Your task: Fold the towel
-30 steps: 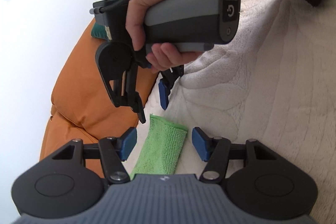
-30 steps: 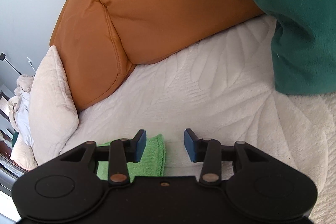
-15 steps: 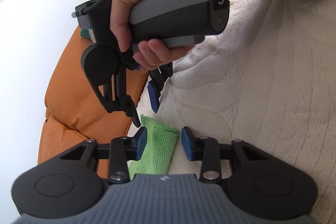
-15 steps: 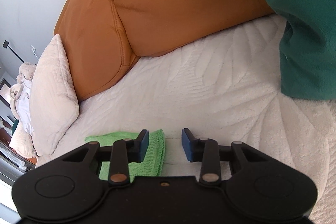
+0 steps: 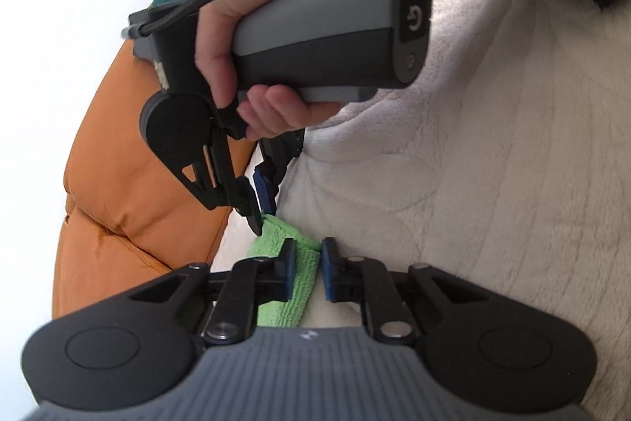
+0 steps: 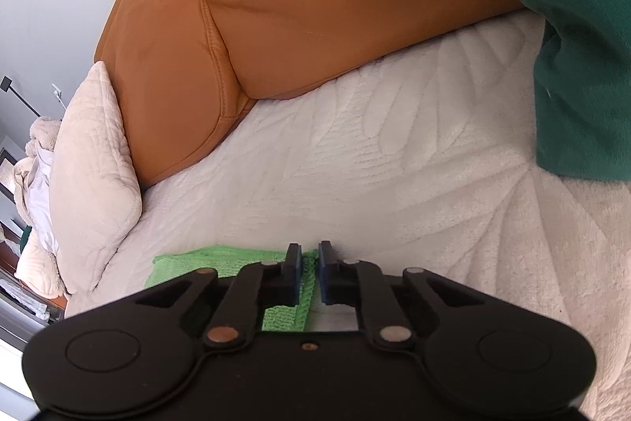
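A small green towel, folded into a narrow strip, lies on the white plush blanket. My left gripper has its jaws nearly closed around the towel's right edge. My right gripper, held in a hand, points down at the towel's far corner. In the right wrist view my right gripper has its jaws narrowed to a small gap over the towel's right edge. Whether either gripper pinches the cloth is hard to tell.
An orange leather cushion stands behind the blanket. A teal pillow is at the right and a cream quilted pillow at the left. Room clutter shows past the bed's left edge.
Both grippers' jaws have narrowed from wide open to nearly closed around the towel's edge. Both grippers moved closer to the towel.
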Demonstrator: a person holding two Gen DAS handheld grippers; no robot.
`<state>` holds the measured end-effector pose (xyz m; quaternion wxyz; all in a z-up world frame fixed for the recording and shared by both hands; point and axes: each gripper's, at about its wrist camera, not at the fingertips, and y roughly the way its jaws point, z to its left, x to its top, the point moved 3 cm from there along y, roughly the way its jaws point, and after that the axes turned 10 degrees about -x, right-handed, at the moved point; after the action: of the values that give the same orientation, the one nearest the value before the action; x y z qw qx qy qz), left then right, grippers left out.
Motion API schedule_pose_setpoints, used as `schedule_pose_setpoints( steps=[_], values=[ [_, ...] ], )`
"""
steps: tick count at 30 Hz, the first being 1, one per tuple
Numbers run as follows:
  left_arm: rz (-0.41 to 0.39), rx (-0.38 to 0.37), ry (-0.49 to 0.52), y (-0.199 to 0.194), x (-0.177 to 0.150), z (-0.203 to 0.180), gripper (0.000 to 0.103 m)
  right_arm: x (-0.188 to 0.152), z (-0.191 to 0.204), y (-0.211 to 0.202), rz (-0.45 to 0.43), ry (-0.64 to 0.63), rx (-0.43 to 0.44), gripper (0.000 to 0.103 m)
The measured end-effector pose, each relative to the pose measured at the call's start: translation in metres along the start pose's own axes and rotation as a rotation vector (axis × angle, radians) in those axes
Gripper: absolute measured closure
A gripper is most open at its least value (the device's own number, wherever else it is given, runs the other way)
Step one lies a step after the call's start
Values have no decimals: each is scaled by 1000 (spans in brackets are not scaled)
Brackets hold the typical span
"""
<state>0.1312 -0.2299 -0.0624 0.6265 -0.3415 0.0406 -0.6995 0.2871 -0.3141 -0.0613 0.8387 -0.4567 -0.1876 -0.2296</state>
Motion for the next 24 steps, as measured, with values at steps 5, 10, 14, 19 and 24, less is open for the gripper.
schedule_pose_setpoints(
  steps=[5,10,14,19,24],
  values=[
    [-36,-12,-104,-6,-2,15,95,0,4,-1,-8,3,-4,99],
    [-31,17,-178,-13,-5,33,95,1,16,-5,-12,-2,-9,99],
    [-15,59,-274,-25,-18,48,95,4,43,-8,-21,-35,-7,99],
    [-2,132,-458,-56,-44,69,95,7,91,-2,-28,-87,16,99],
    [41,192,-653,-76,-89,93,95,10,140,7,-29,-143,41,99]
  ],
)
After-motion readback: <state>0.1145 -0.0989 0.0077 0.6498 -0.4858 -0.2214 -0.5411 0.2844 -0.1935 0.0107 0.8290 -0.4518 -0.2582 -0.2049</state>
